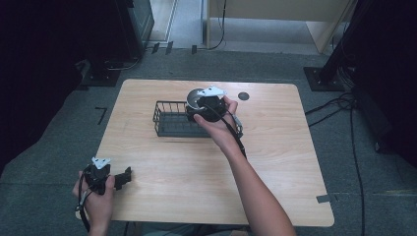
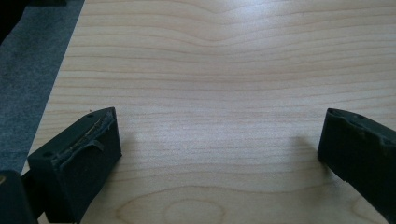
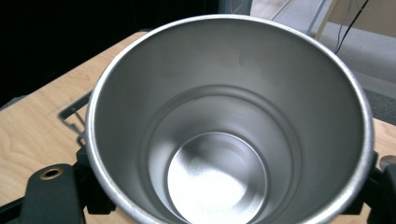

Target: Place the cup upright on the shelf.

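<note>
Right gripper (image 1: 206, 105) clamped on steel cup (image 3: 229, 121) — jaws press cup's outer wall on both sides, cup mouth facing camera, inside bare. Cup held above right end of black wire basket (image 1: 169, 120) at far middle of wooden table (image 1: 275, 162). Dark round disc (image 1: 243, 96) lies just beyond, right of gripper. Left gripper (image 1: 125, 178) at near left table corner — jaws spread wide over bare wood, nothing between.

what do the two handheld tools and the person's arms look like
Both tools, the left tool and the right tool, are black with a grey three-cornered plate on top and a trailing black cable. The left tool's jaws are blocky black. The forearms are bare, no sleeves.
</note>
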Available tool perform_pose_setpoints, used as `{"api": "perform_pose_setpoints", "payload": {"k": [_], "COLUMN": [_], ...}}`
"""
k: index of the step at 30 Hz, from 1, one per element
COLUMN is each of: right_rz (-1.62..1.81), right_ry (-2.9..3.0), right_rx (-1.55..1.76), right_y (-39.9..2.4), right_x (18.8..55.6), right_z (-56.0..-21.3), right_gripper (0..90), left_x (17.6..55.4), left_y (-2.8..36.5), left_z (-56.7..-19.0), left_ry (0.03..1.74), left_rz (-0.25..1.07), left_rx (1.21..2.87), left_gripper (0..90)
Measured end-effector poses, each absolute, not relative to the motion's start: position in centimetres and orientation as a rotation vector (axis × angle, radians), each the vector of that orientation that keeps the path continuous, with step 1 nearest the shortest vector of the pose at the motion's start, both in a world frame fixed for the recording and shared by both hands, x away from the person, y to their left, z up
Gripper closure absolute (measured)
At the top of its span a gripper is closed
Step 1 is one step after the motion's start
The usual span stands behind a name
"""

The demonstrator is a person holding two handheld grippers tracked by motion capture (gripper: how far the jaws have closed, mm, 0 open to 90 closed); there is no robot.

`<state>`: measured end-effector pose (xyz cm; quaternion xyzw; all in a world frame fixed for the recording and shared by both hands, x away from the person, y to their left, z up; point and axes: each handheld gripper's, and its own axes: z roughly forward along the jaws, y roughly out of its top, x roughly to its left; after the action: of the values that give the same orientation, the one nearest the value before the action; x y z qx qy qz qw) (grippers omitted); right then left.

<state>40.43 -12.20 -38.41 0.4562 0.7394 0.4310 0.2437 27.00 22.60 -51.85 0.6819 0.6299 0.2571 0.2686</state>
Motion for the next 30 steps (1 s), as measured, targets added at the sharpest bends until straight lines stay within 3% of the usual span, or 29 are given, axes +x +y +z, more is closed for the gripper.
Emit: {"api": "perform_pose_setpoints", "payload": {"k": [11, 30], "right_rz": [1.100, 1.036], "right_ry": [2.056, 2.140], "right_rx": [1.317, 1.383], "right_y": [-10.8, -10.4], "right_x": [43.2, 44.1], "right_z": [-41.2, -44.1], "right_gripper": [17.5, 17.3], "left_x": [27.0, 27.0], "left_y": [22.6, 22.6], "left_z": [-51.8, -51.8], "left_ry": [1.699, 1.699], "left_rz": [0.693, 0.693], "left_rx": [1.838, 1.840], "left_gripper": [0.0, 0.0]}}
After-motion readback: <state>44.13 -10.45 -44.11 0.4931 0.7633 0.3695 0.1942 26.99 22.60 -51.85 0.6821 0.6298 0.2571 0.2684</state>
